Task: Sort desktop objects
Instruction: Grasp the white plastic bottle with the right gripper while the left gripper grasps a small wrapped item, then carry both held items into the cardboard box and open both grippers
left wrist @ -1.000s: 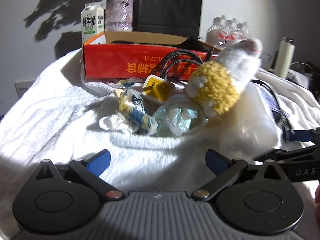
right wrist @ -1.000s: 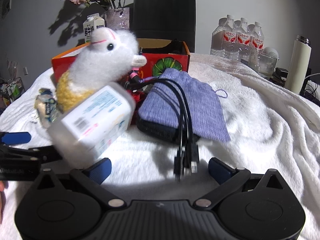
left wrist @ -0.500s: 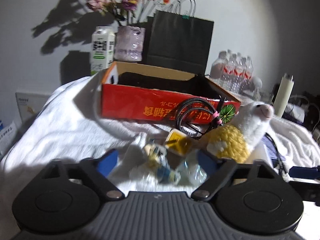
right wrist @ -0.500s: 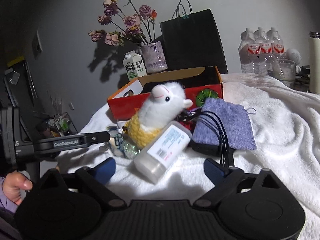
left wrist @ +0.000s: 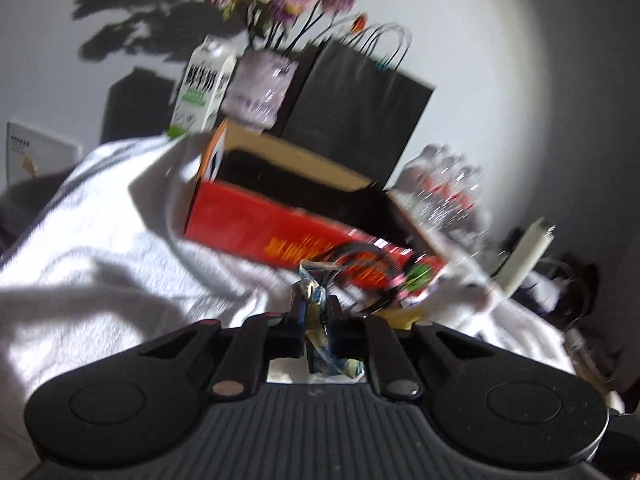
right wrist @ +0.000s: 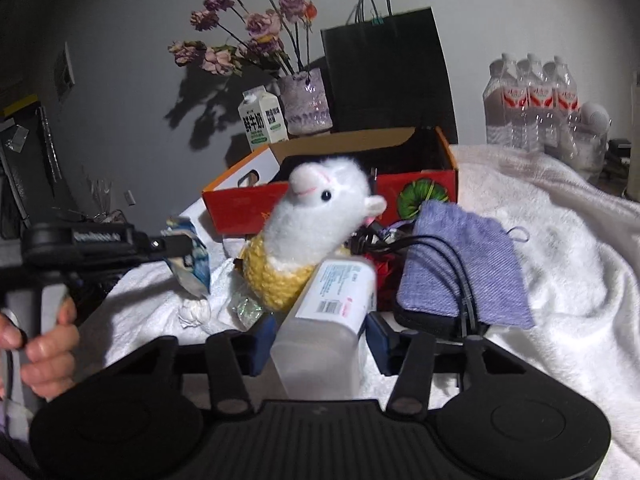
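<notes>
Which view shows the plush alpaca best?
The right wrist view: the plush alpaca sits sharp and centred, head and yellow body visible, leaning over the plastic bottle. The left wrist view is motion-blurred and shows only a pale smear of it at the right edge.

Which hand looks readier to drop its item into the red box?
Probably left. The left gripper already pinches a crumpled wrapper facing the red box; the right gripper's plastic bottle sits behind the plush alpaca.

Black ribbed hand-held gripper (right wrist: 318, 340), blue finger pads (right wrist: 378, 340), silver pivot screws, white lettering
</notes>
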A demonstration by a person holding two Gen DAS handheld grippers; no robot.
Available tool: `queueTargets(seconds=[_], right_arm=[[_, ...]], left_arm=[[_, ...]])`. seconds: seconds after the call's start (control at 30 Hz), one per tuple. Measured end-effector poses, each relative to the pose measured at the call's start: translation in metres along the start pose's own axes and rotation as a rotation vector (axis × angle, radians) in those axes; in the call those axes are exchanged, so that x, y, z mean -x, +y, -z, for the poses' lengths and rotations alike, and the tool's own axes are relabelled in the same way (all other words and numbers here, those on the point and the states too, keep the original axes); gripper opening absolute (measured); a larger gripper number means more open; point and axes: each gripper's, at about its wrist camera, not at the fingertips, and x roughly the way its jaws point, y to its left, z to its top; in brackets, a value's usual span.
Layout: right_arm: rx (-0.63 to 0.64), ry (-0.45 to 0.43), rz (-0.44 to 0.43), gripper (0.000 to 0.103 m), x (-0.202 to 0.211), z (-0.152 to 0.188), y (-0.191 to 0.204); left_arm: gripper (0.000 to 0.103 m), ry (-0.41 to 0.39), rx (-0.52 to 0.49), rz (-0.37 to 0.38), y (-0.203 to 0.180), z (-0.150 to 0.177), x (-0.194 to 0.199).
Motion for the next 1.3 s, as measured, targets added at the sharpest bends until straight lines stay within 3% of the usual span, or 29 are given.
queueTargets(seconds=[0.27,0.4,0.5,0.57,0.63,0.7,0.77,0.9,1.07,1.2,1.3], right_arm=[[0.033,-0.055,0.085,0.041,0.058,0.01,0.0],[0.09,-0.048,0.095,0.042,0.064,0.027,0.002],[0.141,0.011,0.17,0.042,0.058,0.04,0.008],[0.135,0.048,0.188,0.042,0.051,0.05,0.006],[0.12,0.029,0.176,0.042,0.047,0.055,0.002],[0.117,0.031,0.179,0.041,0.047,0.05,0.003],[0.104,-0.022,0.156,0.041,0.062,0.04,0.004],[0.141,-0.12,0.106,0.041,0.09,-0.011,-0.001],[0.244,-0.164,0.113,0.041,0.051,-0.105,-0.017],[0.336,-0.117,0.193,0.041,-0.042,-0.175,-0.027],[0.437,-0.029,0.284,0.041,-0.133,-0.207,-0.031]], left_arm=[[0.01,-0.032,-0.008,-0.042,-0.012,0.0,0.031],[0.01,-0.027,-0.01,-0.066,-0.013,0.019,0.042],[0.01,-0.001,0.008,-0.056,-0.011,0.033,0.051],[0.01,0.002,0.001,-0.052,-0.011,0.04,0.058],[0.01,0.001,-0.003,-0.051,-0.011,0.043,0.063],[0.01,0.002,0.004,-0.05,-0.01,0.038,0.068],[0.01,0.002,0.004,-0.026,-0.009,0.025,0.074],[0.01,-0.031,-0.101,0.02,-0.016,-0.024,0.077],[0.011,-0.009,-0.193,0.026,-0.022,-0.099,0.016],[0.011,0.057,-0.276,-0.056,-0.013,-0.142,-0.087],[0.011,0.152,-0.256,-0.09,0.005,-0.166,-0.174]])
